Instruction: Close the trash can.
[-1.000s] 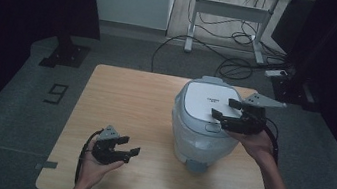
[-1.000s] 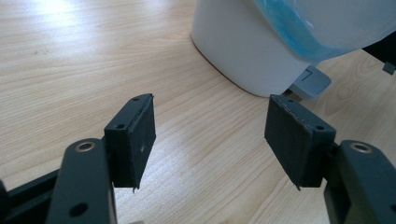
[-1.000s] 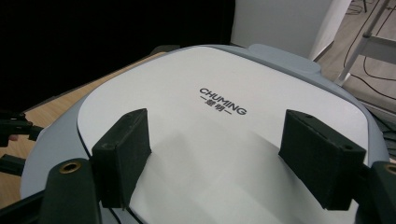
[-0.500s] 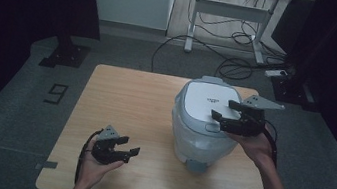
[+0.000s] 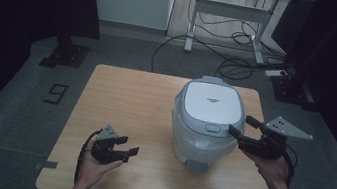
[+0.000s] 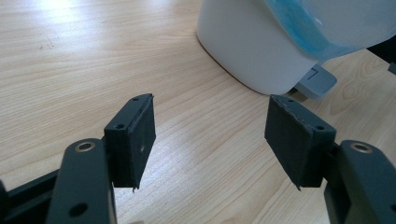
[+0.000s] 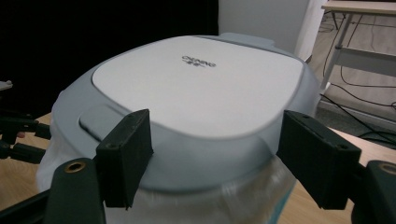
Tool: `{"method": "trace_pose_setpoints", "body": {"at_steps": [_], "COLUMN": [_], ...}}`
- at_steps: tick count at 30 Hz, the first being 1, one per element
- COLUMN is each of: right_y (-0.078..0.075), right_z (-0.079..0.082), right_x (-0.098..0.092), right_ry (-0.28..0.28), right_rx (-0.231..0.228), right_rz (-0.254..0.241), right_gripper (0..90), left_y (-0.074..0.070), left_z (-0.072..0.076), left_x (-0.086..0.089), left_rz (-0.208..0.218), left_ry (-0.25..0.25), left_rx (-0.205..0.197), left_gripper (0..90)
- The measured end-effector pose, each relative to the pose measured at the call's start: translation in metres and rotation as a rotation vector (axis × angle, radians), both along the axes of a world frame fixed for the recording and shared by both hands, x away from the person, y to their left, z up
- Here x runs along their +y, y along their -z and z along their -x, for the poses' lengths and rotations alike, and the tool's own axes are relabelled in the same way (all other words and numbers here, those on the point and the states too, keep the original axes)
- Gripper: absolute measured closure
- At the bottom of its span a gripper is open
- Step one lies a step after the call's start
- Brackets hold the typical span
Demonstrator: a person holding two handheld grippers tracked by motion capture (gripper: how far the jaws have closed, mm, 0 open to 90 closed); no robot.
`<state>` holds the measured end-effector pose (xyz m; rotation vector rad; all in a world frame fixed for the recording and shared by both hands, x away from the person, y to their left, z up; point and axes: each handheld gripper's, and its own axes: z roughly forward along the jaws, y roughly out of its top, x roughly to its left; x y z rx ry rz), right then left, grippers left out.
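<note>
A white and grey rice cooker (image 5: 209, 111) stands on the right half of the wooden table (image 5: 131, 94), its lid shut and clear plastic film wrapped around its body. My right gripper (image 5: 240, 125) is at the cooker's right side at lid height, open, jaws pointing at the lid rim. In the right gripper view the lid (image 7: 196, 84) lies just beyond the open right gripper (image 7: 217, 120), and nothing sits between the pads. My left gripper (image 5: 127, 145) rests low near the table's front left, open and empty. In the left gripper view the left gripper (image 6: 212, 102) faces the cooker's base (image 6: 261, 46).
A small grey tab (image 5: 196, 165) sticks out at the cooker's front foot. Bare wood spreads left of the cooker. Behind the table, a white-legged desk (image 5: 229, 12) stands over loose cables (image 5: 231, 66) on the floor. Dark curtains hang at both sides.
My right gripper has drawn back from over the lid, to the right and toward the table's near edge, and a little lower. The left gripper has stayed put.
</note>
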<state>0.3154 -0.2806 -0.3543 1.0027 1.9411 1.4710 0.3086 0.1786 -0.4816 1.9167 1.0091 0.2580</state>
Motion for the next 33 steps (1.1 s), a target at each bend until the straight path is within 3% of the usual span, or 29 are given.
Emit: {"method": "trace_pose_setpoints", "body": {"at_steps": [4, 11, 21, 30, 33], "right_y": [0.009, 0.029, 0.078, 0.116, 0.134], "right_z": [0.012, 0.023, 0.031, 0.033, 0.032], "right_x": [-0.012, -0.023, -0.036, -0.038, -0.038], "right_ry": [0.012, 0.033, 0.068, 0.094, 0.103], "right_rx": [-0.013, -0.006, 0.052, 0.106, 0.146], "right_rz": [-0.013, 0.011, 0.007, 0.047, 0.058], "right_gripper": [25.6, 25.3, 25.2, 25.1, 24.8], "left_y": [0.000, 0.000, 0.002, 0.003, 0.004], "left_z": [0.000, 0.000, 0.001, 0.001, 0.001], "left_x": [0.000, 0.000, 0.000, 0.001, 0.001], "left_rz": [-0.001, -0.005, -0.010, -0.015, -0.019], "left_ry": [0.002, 0.000, -0.001, -0.006, -0.007], "left_rx": [-0.001, -0.001, 0.002, 0.002, 0.003], "left_gripper": [33.7, 33.5, 33.4, 33.3, 33.3]}}
